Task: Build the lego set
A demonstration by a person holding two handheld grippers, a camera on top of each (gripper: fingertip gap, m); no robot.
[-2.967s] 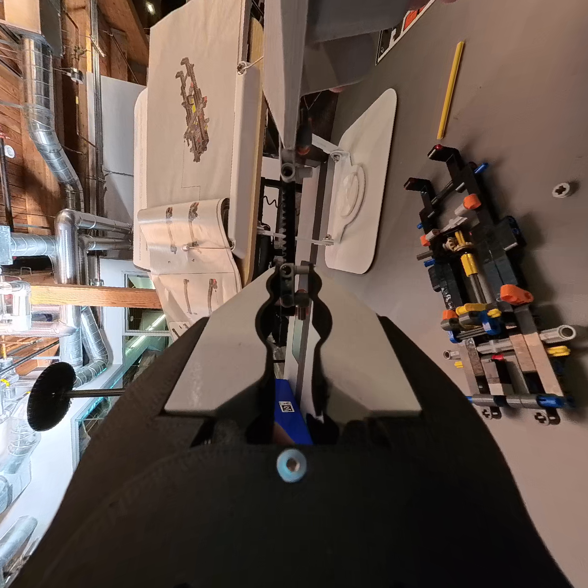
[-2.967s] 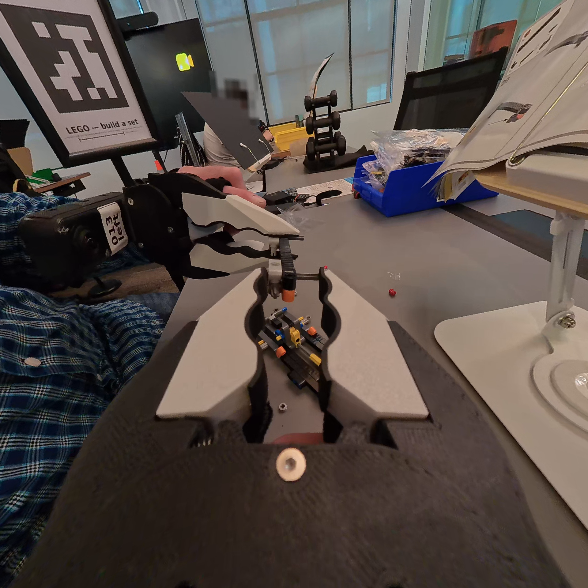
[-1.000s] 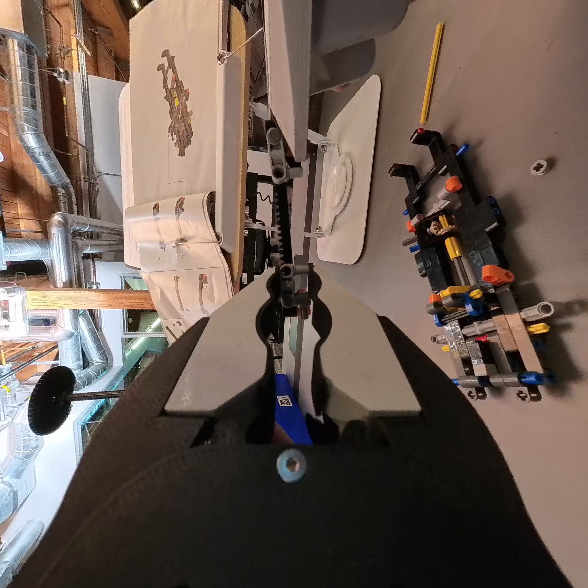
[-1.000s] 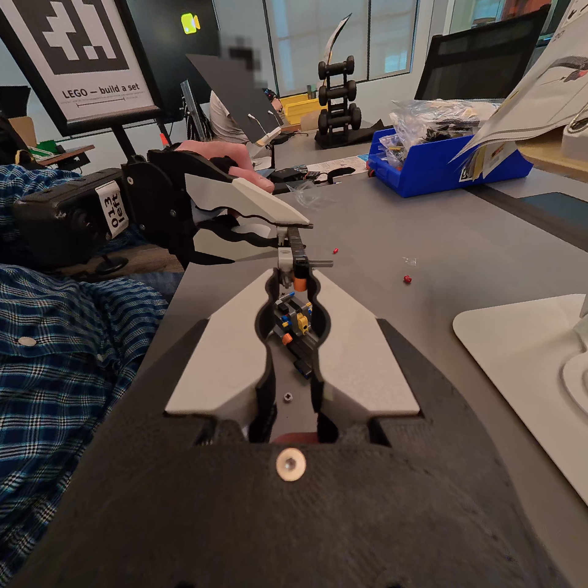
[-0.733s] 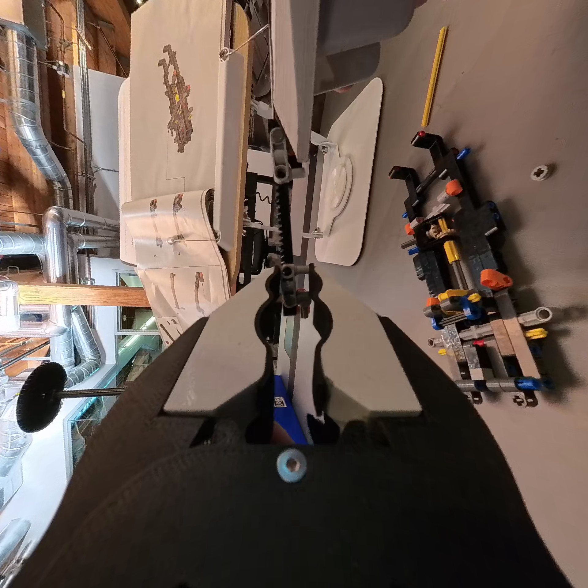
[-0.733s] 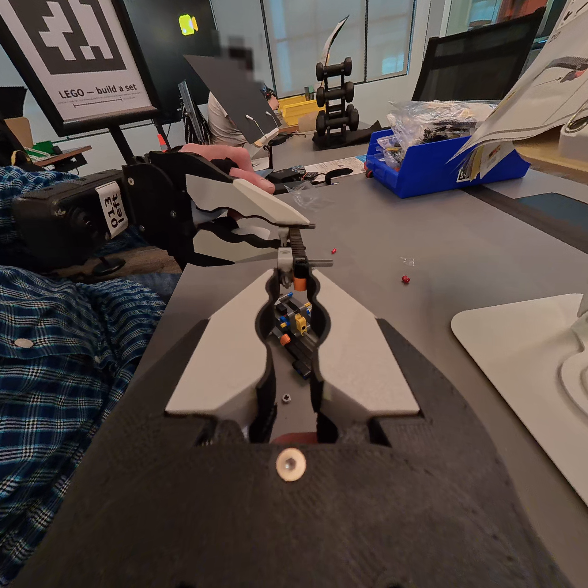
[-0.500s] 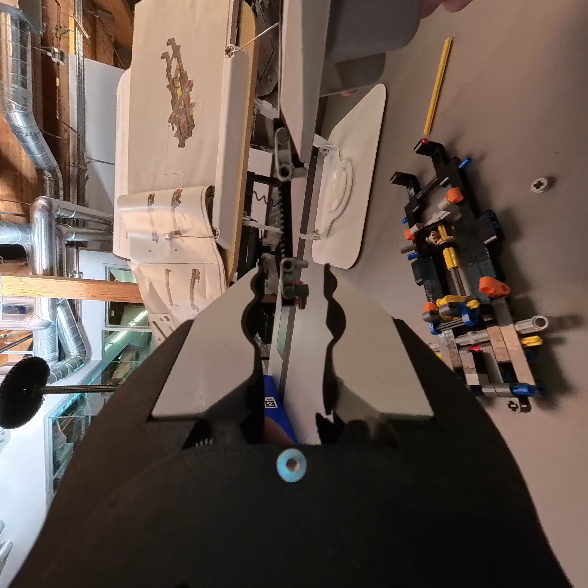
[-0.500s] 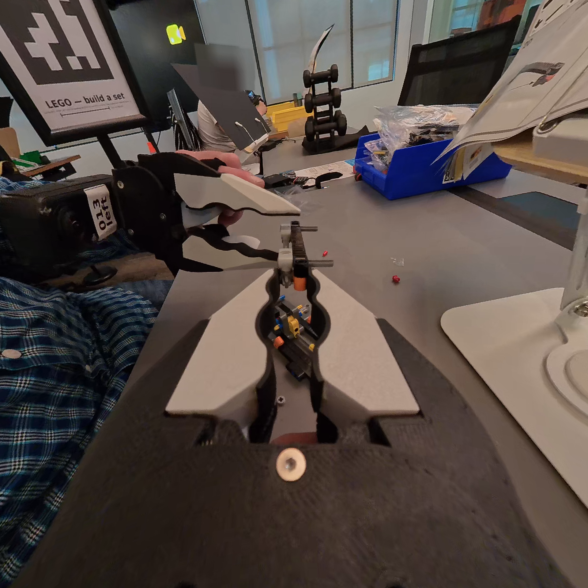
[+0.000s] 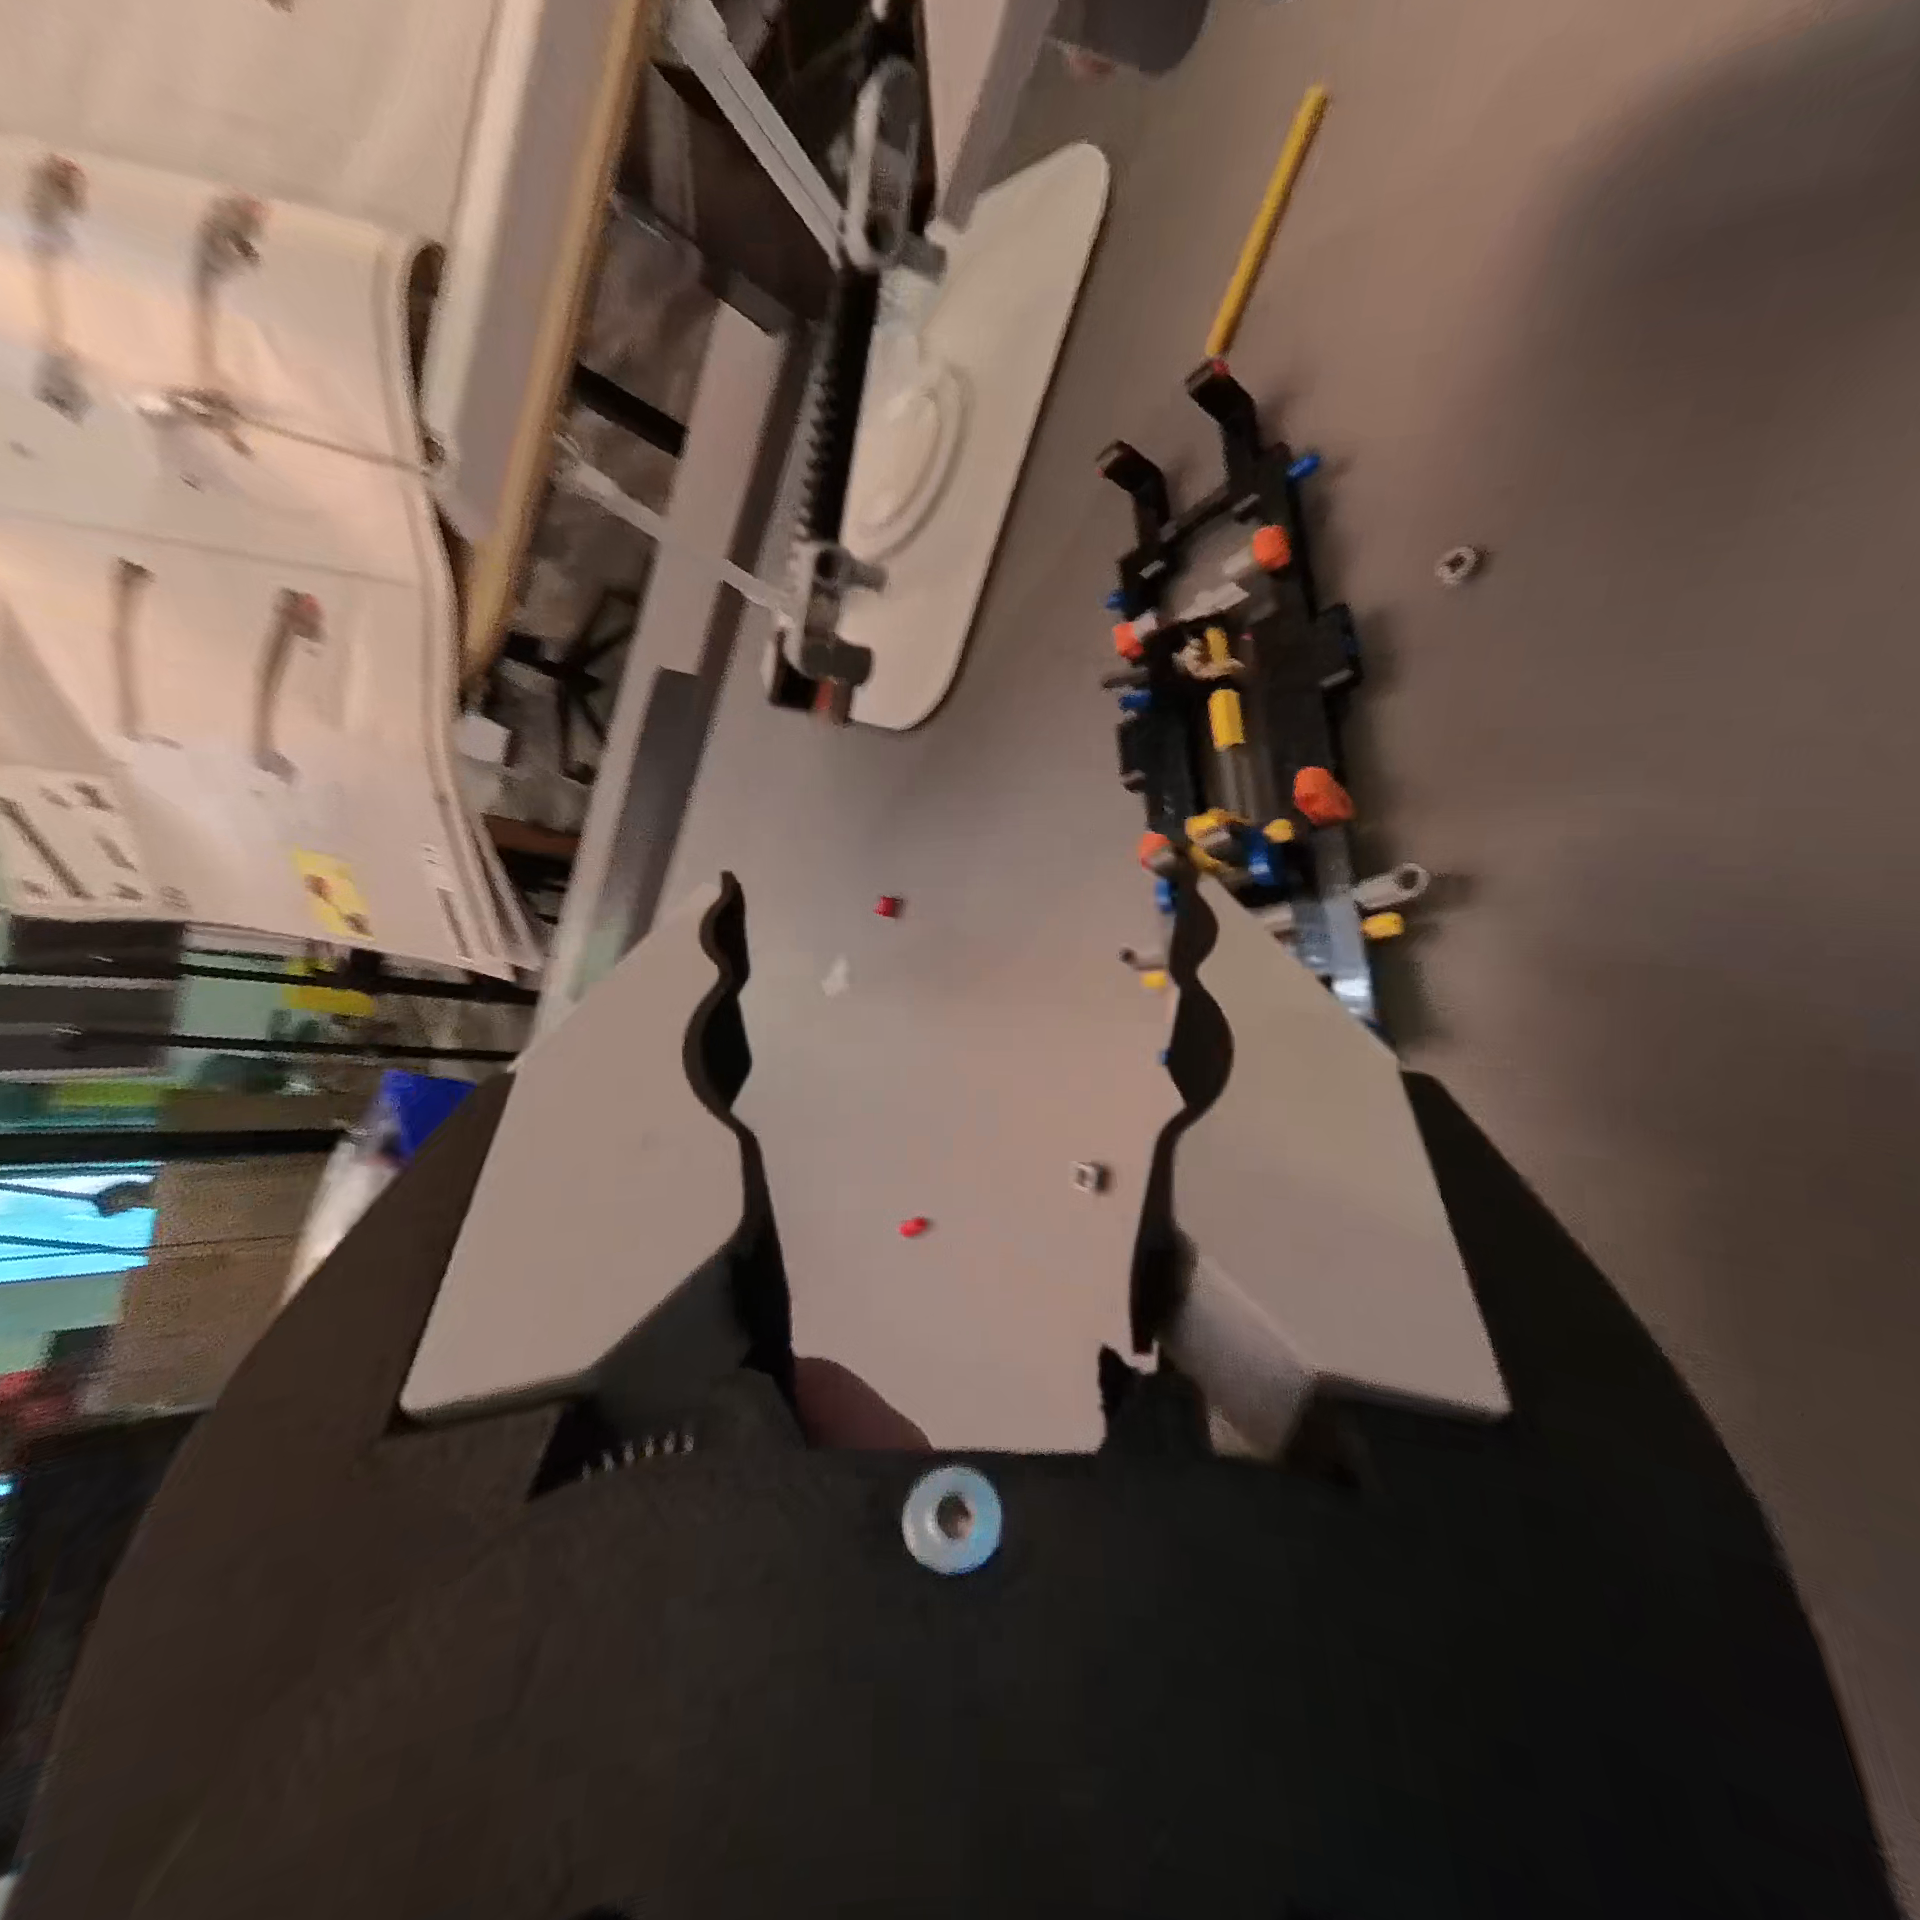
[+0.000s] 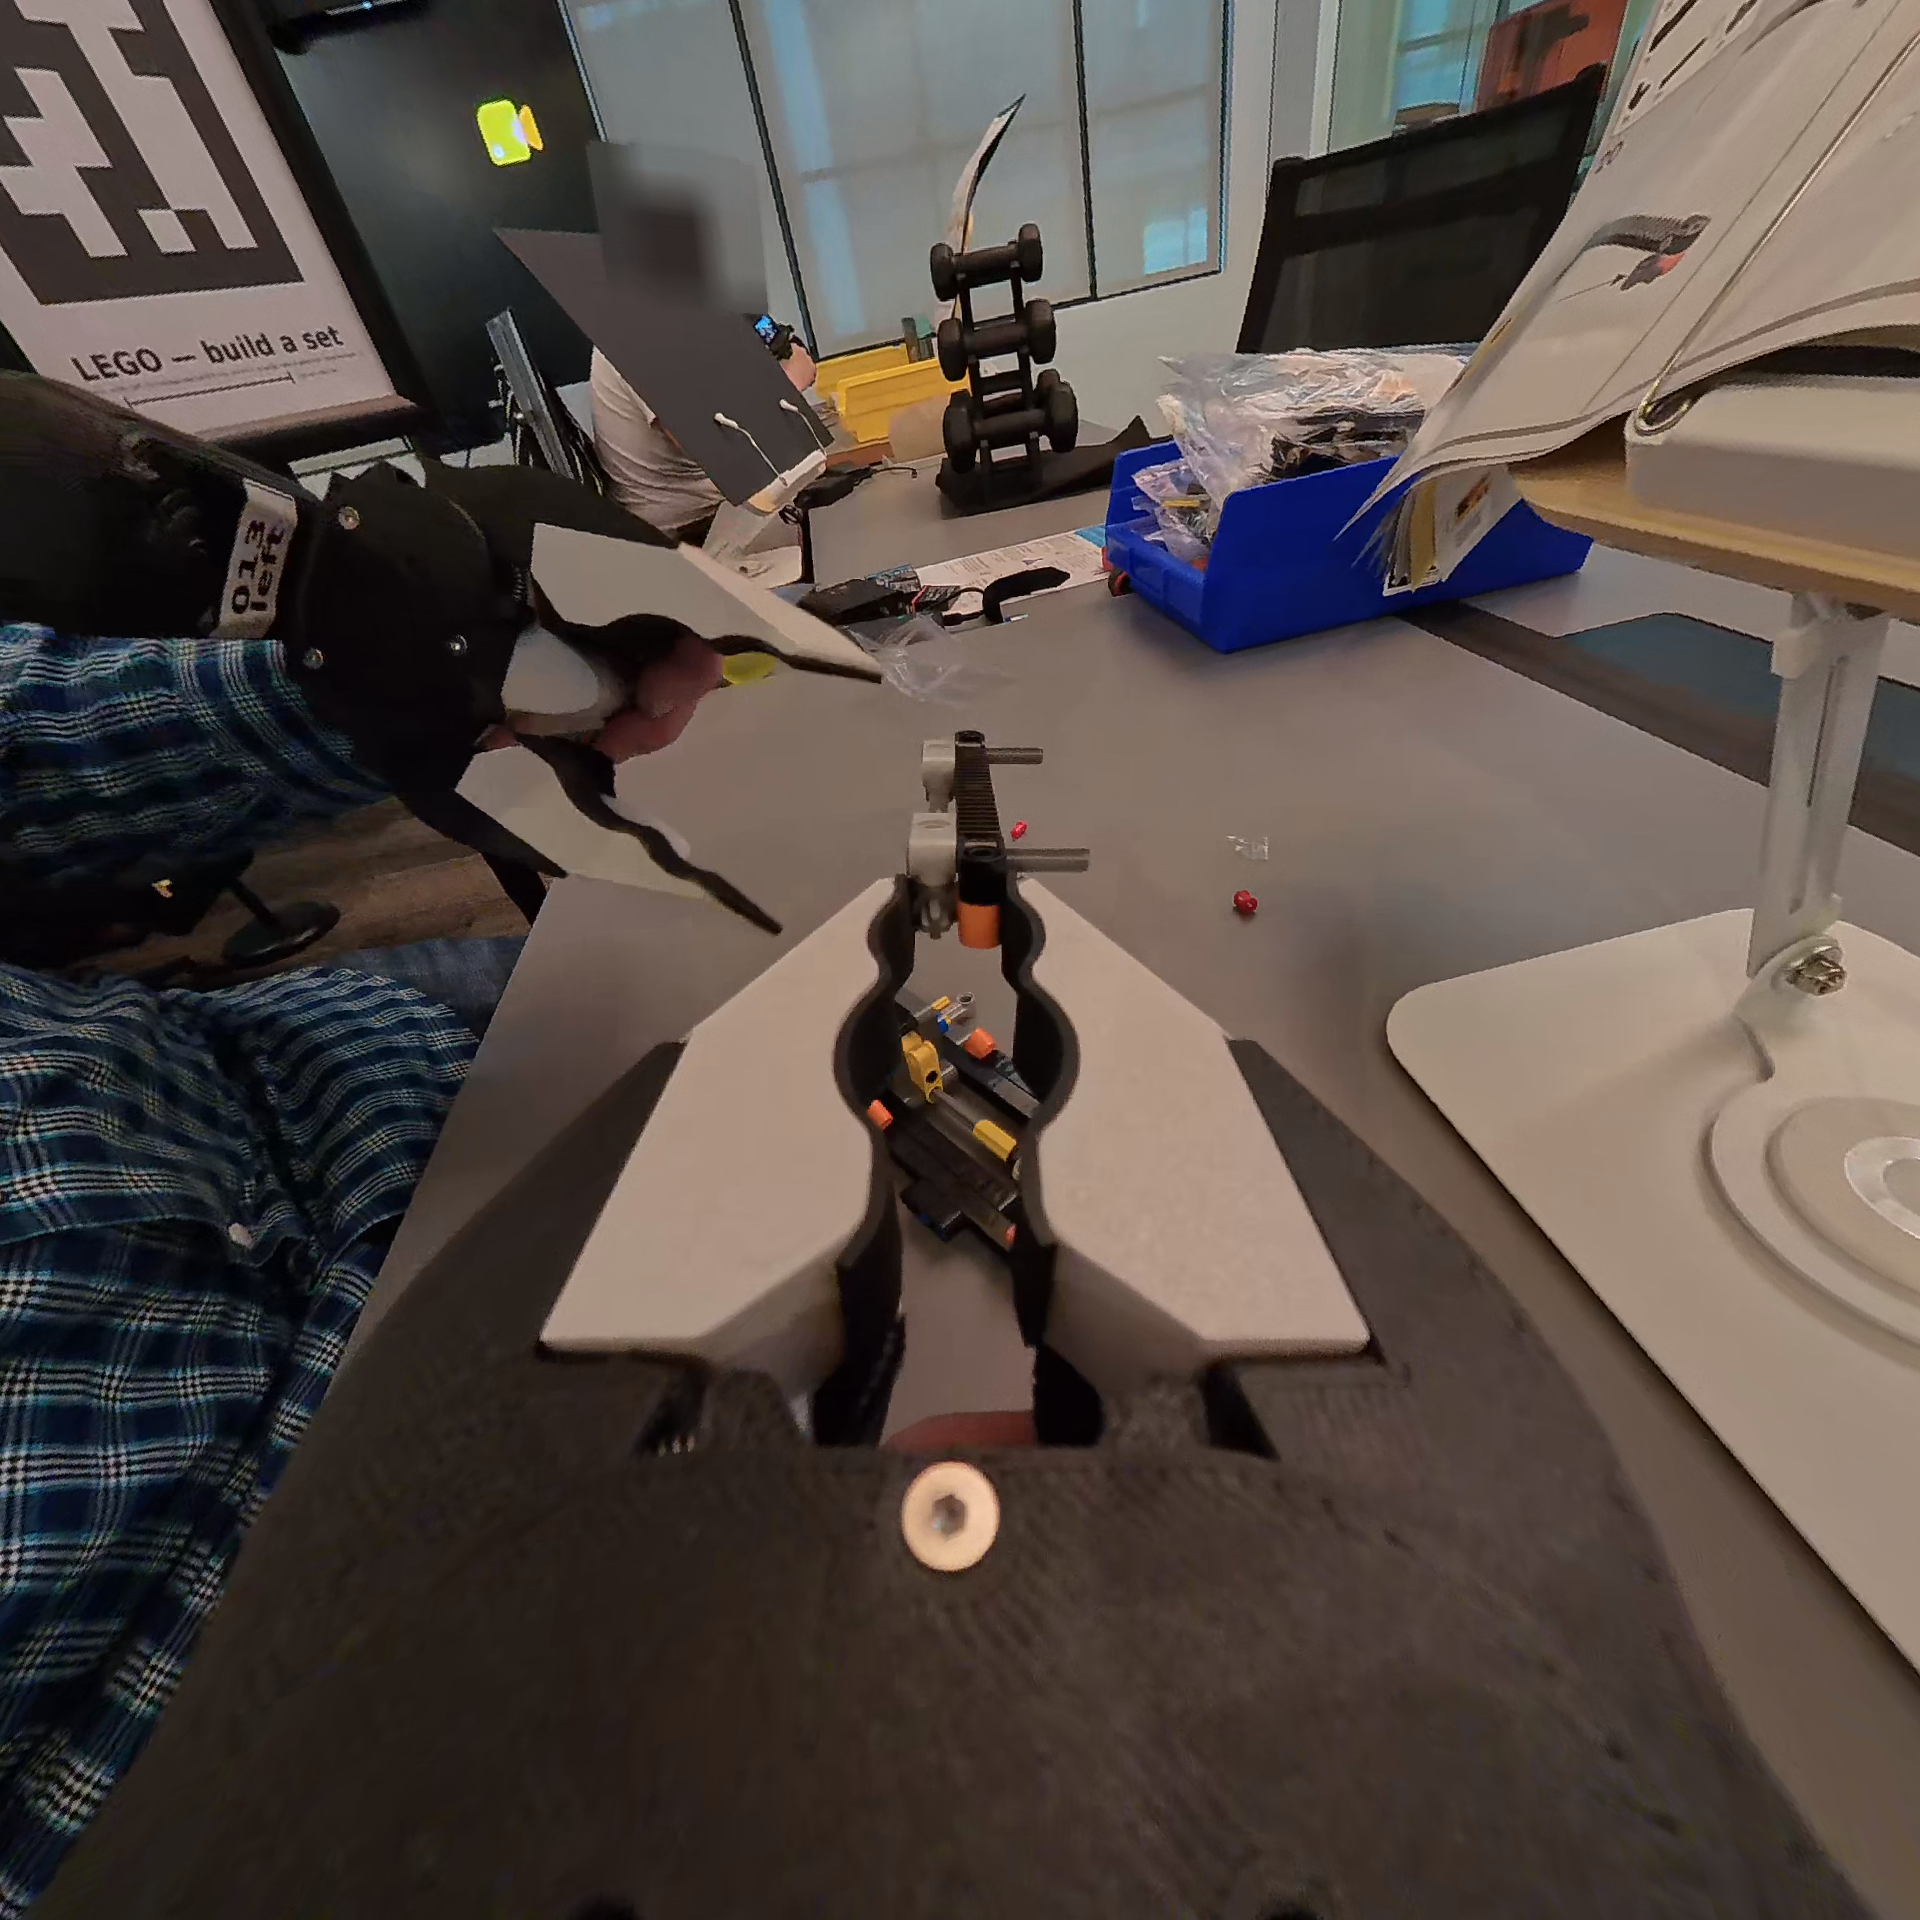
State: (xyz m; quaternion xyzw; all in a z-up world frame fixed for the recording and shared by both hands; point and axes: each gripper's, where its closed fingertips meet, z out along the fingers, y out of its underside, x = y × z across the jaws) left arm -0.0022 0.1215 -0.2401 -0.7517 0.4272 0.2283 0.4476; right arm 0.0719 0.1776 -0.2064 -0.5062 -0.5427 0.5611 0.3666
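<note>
Lego rack sub-assy [image 10: 961,831] is what we're handling now: black toothed bar w/ grey connectors, two grey pins and an orange piece at its near end. Going left to right in the right wrist view: our left gripper [image 10: 800,790] is hanging off to the left, jaws spread wide, gripping nothing, apart from the rack. At centre our right gripper [image 10: 954,914] is pinching the rack's near end, jaws closed on it, rack pointing away over the table [image 10: 1299,748]. Below it the chassis [image 10: 951,1122] is lying flat on the table. Right of that, the white stand base [image 10: 1558,1122].

We're judging the next bit as seating the rack onto the chassis. Only one end is clamped, so we're keeping the squeeze firm, lining the pins up square and lowering slowly, left gripper ready to steady the chassis.
</note>
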